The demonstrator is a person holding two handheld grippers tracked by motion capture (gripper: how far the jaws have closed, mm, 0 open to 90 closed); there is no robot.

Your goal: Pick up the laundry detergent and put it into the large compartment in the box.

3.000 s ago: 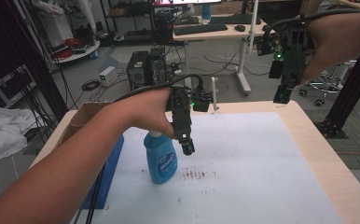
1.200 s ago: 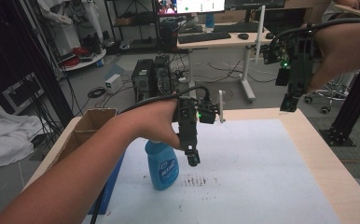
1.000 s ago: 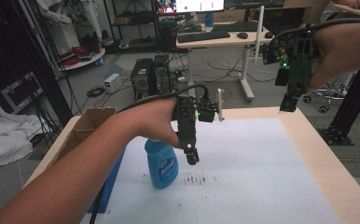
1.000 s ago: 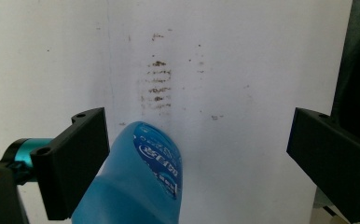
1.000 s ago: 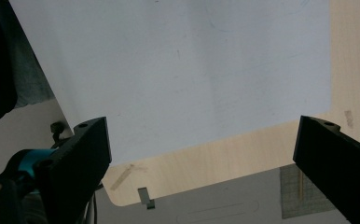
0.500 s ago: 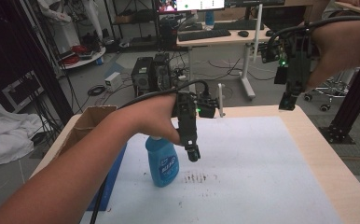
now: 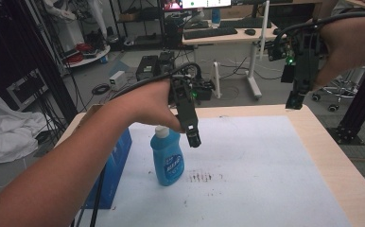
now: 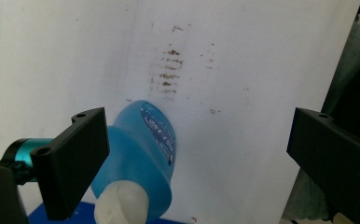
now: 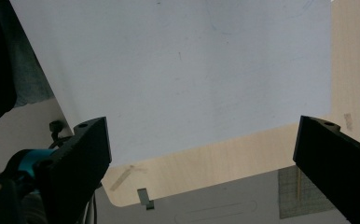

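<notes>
Two grippers, jaws spread | left gripper (image 7: 194, 140) over bottle (image 7: 167, 157), base hidden | right gripper (image 7: 295, 100) aloft

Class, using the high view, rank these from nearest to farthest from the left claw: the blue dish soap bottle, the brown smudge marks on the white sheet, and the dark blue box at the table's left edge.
1. Blue dish soap bottle: just left of and below the left claw.
2. Brown smudge marks: on the white sheet, nearer the person.
3. Dark blue box: at the table's left edge, beyond the bottle.
</notes>
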